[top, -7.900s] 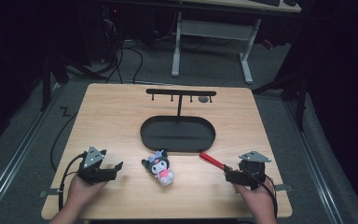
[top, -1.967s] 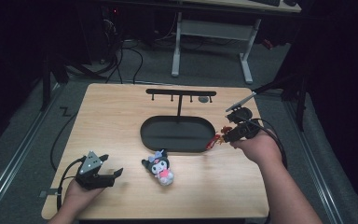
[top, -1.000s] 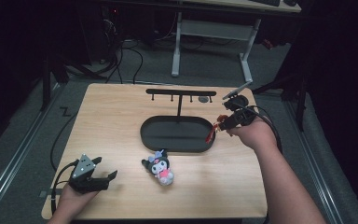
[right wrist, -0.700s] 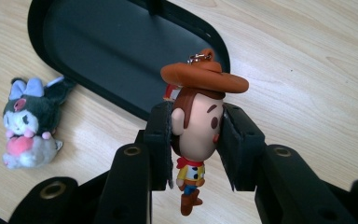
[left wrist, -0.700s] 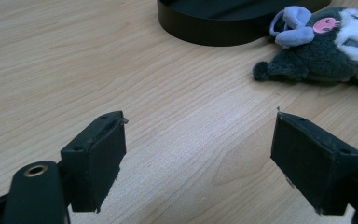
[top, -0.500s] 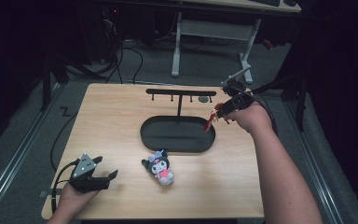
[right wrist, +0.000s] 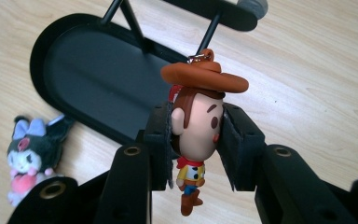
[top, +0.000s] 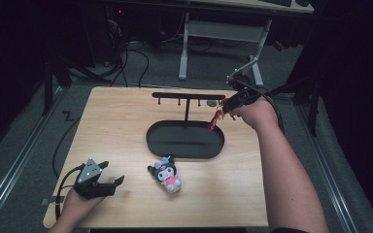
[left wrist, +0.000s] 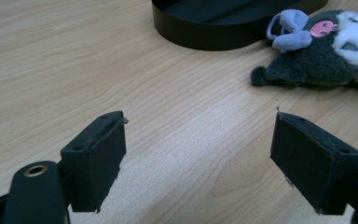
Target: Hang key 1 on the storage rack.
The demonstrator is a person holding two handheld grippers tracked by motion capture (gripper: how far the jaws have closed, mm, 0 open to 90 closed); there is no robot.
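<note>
The right tool (right wrist: pixel 196 140), pinching the cowboy keychain (right wrist: pixel 196 126) by its head, holds it just right of the rack's right-end hooks (top: pixel 210 103), figure dangling downward.

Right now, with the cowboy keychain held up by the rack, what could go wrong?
The right gripper pinches only the cowboy figure's round head, so it could slip or twist. Its small ring must catch a peg on the black rack; a miss could drop it into the tray or nudge the rack.
</note>
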